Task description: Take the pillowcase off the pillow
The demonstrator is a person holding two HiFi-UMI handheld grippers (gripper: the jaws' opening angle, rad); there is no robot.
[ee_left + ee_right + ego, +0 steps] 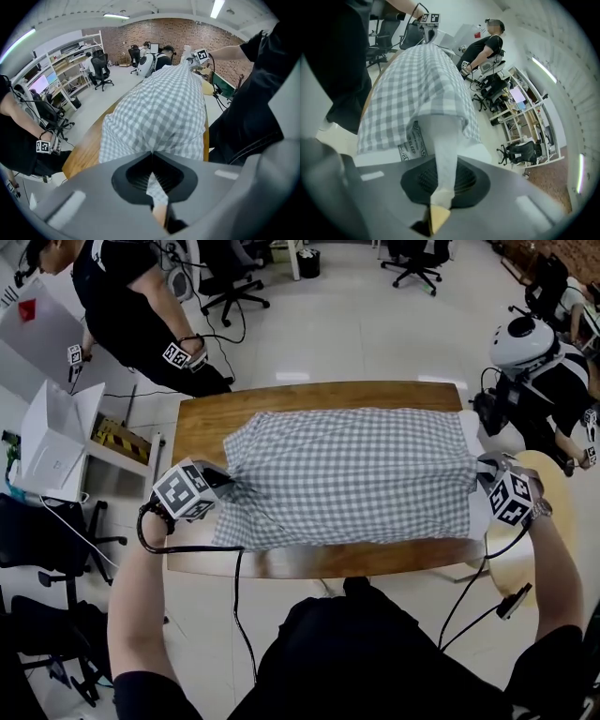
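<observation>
Two tongs [152, 161] [440, 190] pinch pillowcase [347, 474] and pillow [446, 140]

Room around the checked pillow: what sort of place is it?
Probably an office-style lab or workshop: rolling office chairs, shelves with monitors, and another person wearing square marker tags.

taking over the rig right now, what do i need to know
Left tongs: shut on the left edge of the checked pillowcase.
Right tongs: shut on a corner of the white pillow poking out of the case's open right end.
Both things stretch across the wooden table.
Done: both grips set.
Left: pull the ends apart to slide the pillow out; the case covers nearly all of it.
</observation>
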